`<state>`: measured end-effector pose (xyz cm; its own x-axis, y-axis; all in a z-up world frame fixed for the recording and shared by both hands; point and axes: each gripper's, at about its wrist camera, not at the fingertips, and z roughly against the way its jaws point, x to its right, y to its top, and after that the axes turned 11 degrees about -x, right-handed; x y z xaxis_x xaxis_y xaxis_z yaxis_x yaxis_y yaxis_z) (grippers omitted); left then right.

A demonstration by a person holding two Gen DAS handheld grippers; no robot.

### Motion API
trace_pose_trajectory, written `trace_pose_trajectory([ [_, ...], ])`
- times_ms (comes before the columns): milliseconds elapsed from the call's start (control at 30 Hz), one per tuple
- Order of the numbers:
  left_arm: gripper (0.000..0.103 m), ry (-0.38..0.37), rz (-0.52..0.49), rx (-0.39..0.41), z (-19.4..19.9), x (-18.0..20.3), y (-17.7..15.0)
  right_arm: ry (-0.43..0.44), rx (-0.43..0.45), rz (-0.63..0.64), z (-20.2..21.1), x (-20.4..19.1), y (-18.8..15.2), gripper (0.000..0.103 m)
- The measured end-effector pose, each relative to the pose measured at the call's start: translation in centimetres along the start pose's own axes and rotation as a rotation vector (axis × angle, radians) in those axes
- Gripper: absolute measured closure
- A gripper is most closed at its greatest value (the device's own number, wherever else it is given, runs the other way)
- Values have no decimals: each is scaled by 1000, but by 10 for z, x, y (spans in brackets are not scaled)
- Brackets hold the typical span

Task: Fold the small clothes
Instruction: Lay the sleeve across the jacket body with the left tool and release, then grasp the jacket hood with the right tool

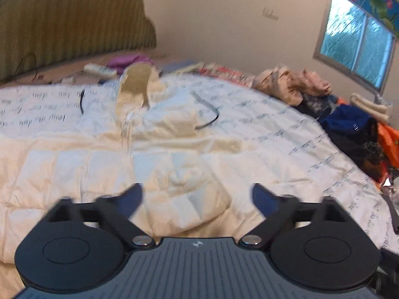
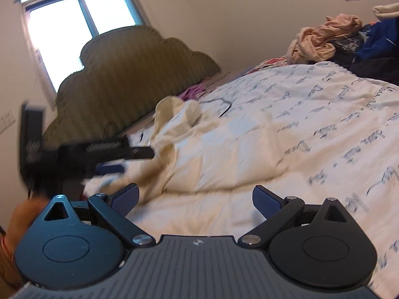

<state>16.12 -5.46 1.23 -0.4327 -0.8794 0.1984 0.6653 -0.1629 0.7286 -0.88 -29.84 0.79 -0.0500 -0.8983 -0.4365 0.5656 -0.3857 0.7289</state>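
Lying rumpled on the bed, cream quilted jacket, left tongs apart, right tongs apart

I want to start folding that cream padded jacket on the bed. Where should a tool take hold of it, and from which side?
Probably the near folded edge of the cream jacket, which lies bunched just ahead of the open left tool. It forms a raised, loose lip above the printed bedsheet, so a low approach from the near side could pinch it. The flat quilted panels offer little to grip.
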Motion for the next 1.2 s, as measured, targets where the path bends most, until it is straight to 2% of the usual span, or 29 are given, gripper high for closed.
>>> trace_pose_trajectory([
  [100,1,49,-42,38,14,9,1,41,-9,-76,-8,12,26,7],
  [233,1,220,-25,68,40,-5,-1,201,-80,-141,-38,12,57,9],
  [300,1,276,4,88,54,-18,-5,260,-128,-138,-61,3,66,13],
  [533,1,390,50,64,70,-44,-21,337,-313,-250,-145,-24,73,28],
  [567,1,407,47,61,69,-46,-24,325,-324,-244,-152,-29,71,32],
  [600,1,420,45,56,68,-47,-25,297,-331,-228,-157,-34,70,49],
  [633,1,431,41,50,66,-48,-26,256,-337,-212,-160,-37,69,60],
  [667,1,438,36,43,65,-48,-27,215,-341,-199,-160,-40,67,80],
  [700,1,443,31,39,64,-49,-29,192,-336,-185,-159,-41,66,83],
  [867,1,461,21,22,57,-49,-32,90,-236,-70,-134,-41,68,88],
  [1067,1,465,8,13,53,-46,-34,-19,-134,14,-103,-21,83,88],
  [1200,1,475,4,-4,48,-46,-36,-45,-146,-4,-99,0,82,88],
])
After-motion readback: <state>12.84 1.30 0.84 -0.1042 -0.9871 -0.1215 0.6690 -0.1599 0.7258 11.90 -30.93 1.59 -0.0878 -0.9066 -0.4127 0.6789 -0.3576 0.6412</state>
